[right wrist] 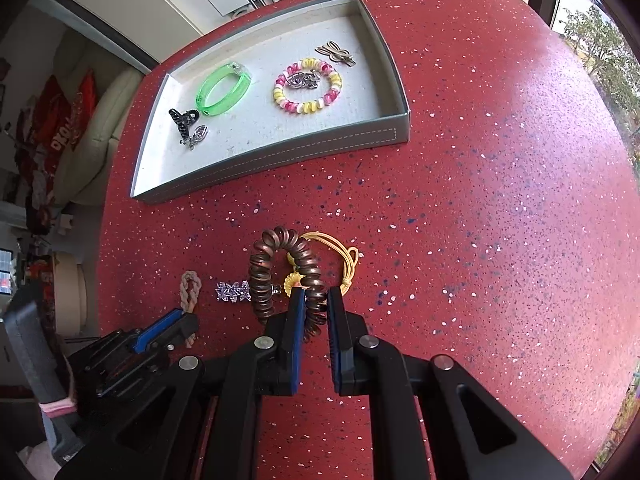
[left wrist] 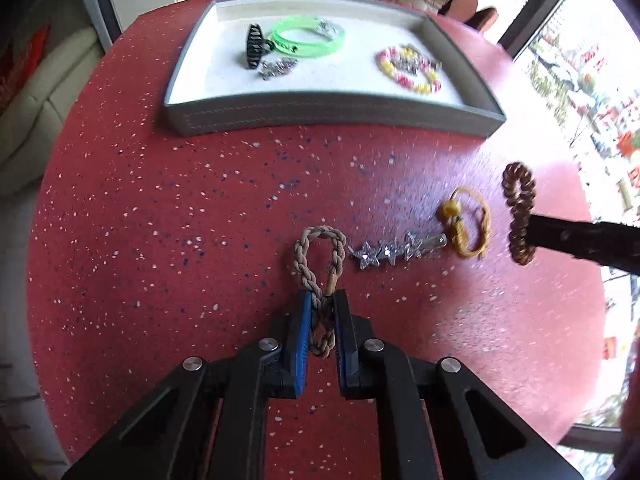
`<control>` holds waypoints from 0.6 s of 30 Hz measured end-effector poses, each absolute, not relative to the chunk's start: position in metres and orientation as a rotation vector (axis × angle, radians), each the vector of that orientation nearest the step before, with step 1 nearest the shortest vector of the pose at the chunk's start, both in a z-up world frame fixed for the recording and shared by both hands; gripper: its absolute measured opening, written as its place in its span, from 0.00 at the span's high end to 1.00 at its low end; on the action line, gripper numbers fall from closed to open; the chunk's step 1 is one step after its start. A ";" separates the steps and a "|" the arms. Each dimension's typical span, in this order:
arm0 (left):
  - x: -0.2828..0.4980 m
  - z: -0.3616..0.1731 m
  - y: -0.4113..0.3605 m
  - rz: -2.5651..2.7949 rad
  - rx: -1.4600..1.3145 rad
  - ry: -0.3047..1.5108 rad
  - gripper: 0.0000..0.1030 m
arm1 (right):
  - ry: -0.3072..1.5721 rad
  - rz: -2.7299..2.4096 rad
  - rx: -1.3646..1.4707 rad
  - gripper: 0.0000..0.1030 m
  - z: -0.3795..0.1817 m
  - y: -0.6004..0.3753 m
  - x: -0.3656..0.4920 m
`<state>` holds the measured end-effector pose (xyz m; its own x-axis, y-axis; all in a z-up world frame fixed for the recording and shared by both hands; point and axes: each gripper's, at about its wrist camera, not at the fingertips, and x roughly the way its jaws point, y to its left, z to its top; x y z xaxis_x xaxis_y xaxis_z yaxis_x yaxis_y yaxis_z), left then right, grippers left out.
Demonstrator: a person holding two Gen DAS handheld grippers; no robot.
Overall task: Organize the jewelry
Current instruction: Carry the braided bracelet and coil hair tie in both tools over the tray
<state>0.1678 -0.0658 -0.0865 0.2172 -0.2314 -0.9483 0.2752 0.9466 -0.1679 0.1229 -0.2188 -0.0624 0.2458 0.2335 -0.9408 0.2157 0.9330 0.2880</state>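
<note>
My left gripper (left wrist: 322, 300) is shut on a beige braided hair tie (left wrist: 320, 258) low over the red table. My right gripper (right wrist: 313, 298) is shut on a brown spiral hair tie (right wrist: 280, 270) and holds it above the table; it also shows in the left wrist view (left wrist: 520, 212). A silver star hair clip (left wrist: 394, 252) and a yellow cord bracelet (left wrist: 468, 222) lie on the table between the grippers. The grey tray (left wrist: 328, 114) at the back holds a green bangle (left wrist: 308, 38), a black claw clip (left wrist: 254, 46), a pink-and-yellow spiral tie (left wrist: 410, 70) and small silver pieces.
The round red speckled table (right wrist: 500, 200) ends close to a window on the right. A cream seat (left wrist: 36, 120) stands beyond the left edge. The left gripper shows at the lower left of the right wrist view (right wrist: 188, 322).
</note>
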 end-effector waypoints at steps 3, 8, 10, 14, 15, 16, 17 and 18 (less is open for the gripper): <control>0.170 -0.076 -0.055 -0.362 0.013 1.292 0.72 | 1.324 0.017 0.399 0.88 -0.059 -0.219 0.124; 0.176 -0.056 -0.048 -0.378 -0.009 1.255 0.72 | 1.311 0.029 0.398 0.88 -0.053 -0.216 0.131; 0.181 -0.047 -0.047 -0.383 -0.012 1.237 0.72 | 1.304 0.033 0.396 0.88 -0.050 -0.216 0.134; 0.195 -0.036 -0.048 -0.388 -0.024 1.212 0.72 | 1.288 0.036 0.402 0.88 -0.043 -0.218 0.143; 0.197 -0.033 -0.048 -0.388 -0.027 1.207 0.72 | 1.282 0.037 0.402 0.88 -0.041 -0.219 0.147; 0.201 -0.030 -0.048 -0.388 -0.029 1.200 0.72 | 1.276 0.037 0.401 0.88 -0.038 -0.220 0.150; 0.205 -0.028 -0.049 -0.388 -0.030 1.192 0.72 | 1.272 0.038 0.400 0.88 -0.037 -0.221 0.153; 0.207 -0.027 -0.048 -0.388 -0.031 1.186 0.72 | 1.266 0.039 0.399 0.88 -0.034 -0.222 0.157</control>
